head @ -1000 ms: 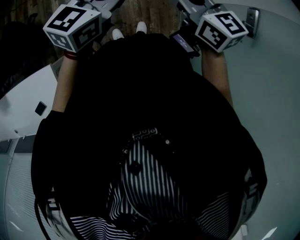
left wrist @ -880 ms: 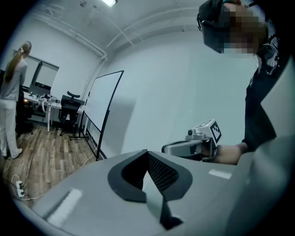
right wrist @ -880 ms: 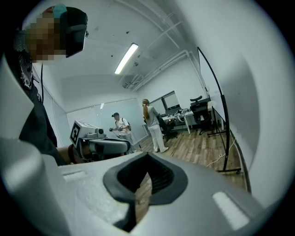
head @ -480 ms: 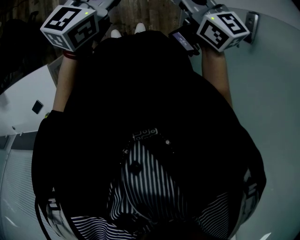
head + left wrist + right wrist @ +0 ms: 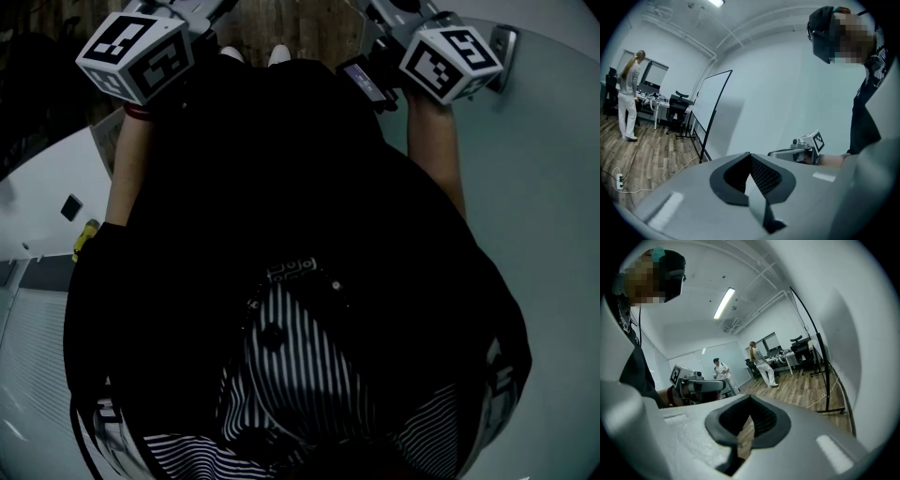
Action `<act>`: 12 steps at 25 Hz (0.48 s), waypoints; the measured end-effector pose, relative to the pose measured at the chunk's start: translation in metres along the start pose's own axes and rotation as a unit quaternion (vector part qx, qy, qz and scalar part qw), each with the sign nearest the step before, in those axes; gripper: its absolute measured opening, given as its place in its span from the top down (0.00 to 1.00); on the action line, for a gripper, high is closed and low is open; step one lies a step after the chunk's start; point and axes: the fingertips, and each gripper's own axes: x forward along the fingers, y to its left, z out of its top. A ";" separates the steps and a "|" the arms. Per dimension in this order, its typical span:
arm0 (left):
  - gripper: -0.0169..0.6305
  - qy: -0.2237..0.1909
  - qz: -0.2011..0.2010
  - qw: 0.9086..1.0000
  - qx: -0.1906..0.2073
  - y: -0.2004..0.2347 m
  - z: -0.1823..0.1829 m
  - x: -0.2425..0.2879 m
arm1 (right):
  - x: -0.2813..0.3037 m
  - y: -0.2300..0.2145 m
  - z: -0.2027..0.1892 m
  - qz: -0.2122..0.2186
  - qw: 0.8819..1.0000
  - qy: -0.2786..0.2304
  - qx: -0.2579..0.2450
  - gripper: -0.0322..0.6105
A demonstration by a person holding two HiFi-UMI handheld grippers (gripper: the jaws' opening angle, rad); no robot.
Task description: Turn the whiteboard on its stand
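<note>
The left gripper (image 5: 751,164) has its jaws clenched together on nothing. The right gripper (image 5: 749,420) is likewise pressed closed and empty. The whiteboard (image 5: 711,105) stands upright on its stand well beyond the left jaws, up to their left, touched by neither.

There were two grippers, the left gripper (image 5: 752,187) and the right gripper (image 5: 745,439), and two marker cubes (image 5: 136,56) (image 5: 450,61), one on each. Two white shoe tips (image 5: 232,56) (image 5: 280,53) showed on the floor. I counted three people: the one holding the grippers (image 5: 281,206) and two others (image 5: 721,372) (image 5: 761,363) across the room. One whiteboard (image 5: 710,110) stood on its stand, and one power strip (image 5: 619,179) lay on the boards.
</note>
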 end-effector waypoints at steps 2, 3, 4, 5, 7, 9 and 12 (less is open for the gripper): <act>0.98 0.006 0.001 1.000 -0.002 -0.003 -0.002 0.000 | -0.001 -0.002 -0.001 0.001 1.000 0.001 0.005 0.95; 0.98 0.010 0.000 1.000 -0.001 -0.004 -0.003 0.002 | -0.001 -0.002 0.000 0.003 1.000 0.000 0.007 0.95; 0.98 0.015 0.001 1.000 -0.001 -0.005 -0.005 0.003 | -0.001 -0.003 0.001 0.004 1.000 -0.002 0.009 0.95; 0.98 0.020 0.002 1.000 0.000 -0.005 -0.007 0.005 | 0.000 -0.004 0.001 0.004 1.000 -0.004 0.010 0.95; 0.98 0.025 0.003 1.000 0.002 -0.004 -0.011 0.007 | 0.002 -0.006 0.001 0.004 1.000 -0.007 0.010 0.95; 0.98 0.026 0.002 1.000 0.003 -0.001 -0.012 0.007 | 0.003 -0.007 0.001 0.000 1.000 -0.012 0.010 0.95; 0.98 0.019 -0.007 1.000 0.003 0.000 -0.006 0.009 | 0.001 -0.006 0.004 -0.009 1.000 -0.014 0.009 0.95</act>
